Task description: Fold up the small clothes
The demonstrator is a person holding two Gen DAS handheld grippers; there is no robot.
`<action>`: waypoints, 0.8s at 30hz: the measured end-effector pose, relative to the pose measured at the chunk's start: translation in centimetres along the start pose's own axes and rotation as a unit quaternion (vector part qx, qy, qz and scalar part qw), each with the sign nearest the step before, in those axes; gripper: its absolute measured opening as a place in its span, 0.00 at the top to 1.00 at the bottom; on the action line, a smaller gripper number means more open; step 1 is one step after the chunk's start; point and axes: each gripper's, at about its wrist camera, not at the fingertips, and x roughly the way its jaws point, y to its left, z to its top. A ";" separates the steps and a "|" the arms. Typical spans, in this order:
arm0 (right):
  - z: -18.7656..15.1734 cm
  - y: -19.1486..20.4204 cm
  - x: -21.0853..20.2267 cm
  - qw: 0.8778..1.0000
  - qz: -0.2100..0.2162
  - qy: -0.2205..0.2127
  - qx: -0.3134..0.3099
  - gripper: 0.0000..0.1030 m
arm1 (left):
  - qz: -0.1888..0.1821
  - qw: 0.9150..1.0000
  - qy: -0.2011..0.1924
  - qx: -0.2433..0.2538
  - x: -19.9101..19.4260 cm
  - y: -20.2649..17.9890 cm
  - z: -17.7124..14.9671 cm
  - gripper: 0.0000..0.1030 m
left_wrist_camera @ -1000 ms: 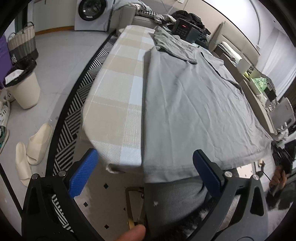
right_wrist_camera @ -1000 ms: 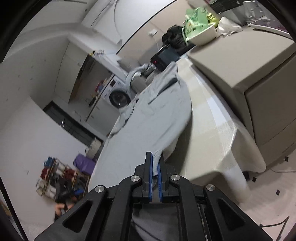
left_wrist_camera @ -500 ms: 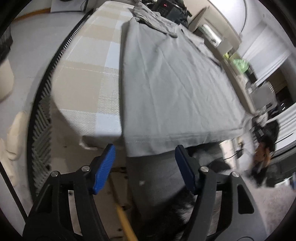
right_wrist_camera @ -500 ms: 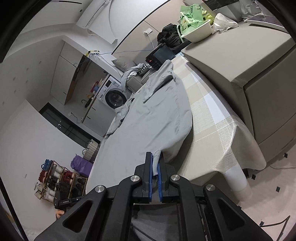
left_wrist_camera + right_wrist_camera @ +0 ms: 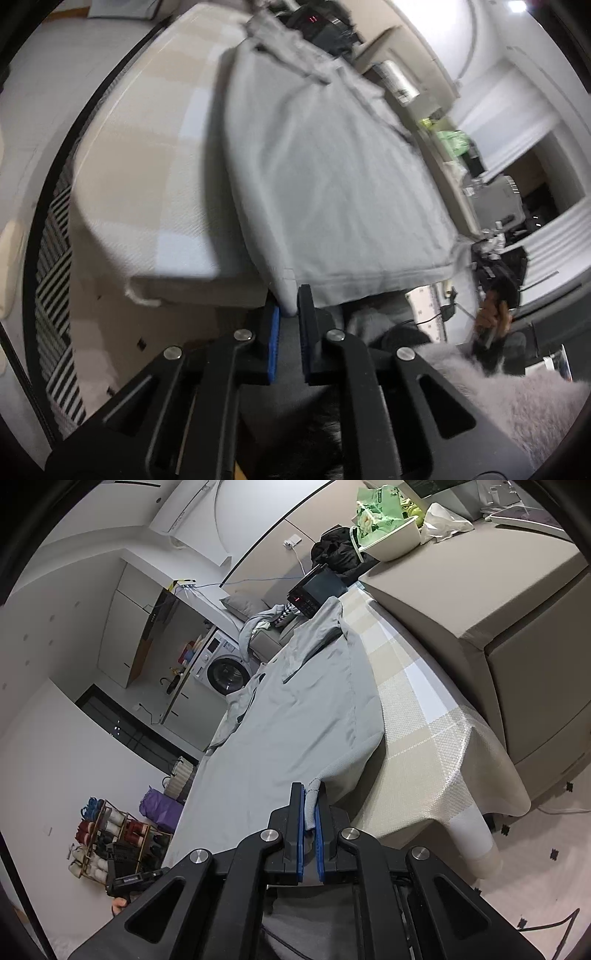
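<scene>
Holding the grey shirt [image 5: 332,177] at its two near corners, I am at the start of the first fold. The shirt lies flat along the table [image 5: 140,155], on the checked tablecloth [image 5: 424,709], with its hem at the near edge and its collar toward the far end. The left gripper [image 5: 290,314] has just been closing, and now its jaws are clenched on the near left corner of the hem, which hangs a little over the near edge. The right gripper [image 5: 309,812] is clamped on the near right corner; a small tip of cloth stands up between its pads.

I judge that the next move is to lift both corners together and carry the hem toward the collar, keeping the two hands level so the cloth does not twist.

On the left side a wide strip of tablecloth is bare, so there is room. On the right side the shirt reaches near the table's edge, and a beige cabinet [image 5: 498,590] stands close there. At the far end a black device [image 5: 317,590] sits just behind the collar, so I should not overshoot.
</scene>
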 end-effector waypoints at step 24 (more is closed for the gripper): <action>2.6 -0.1 -1.6 0.992 0.064 -0.078 0.076 0.95 | -0.053 0.985 -0.159 -0.032 -5.2 -1.6 6.4 0.96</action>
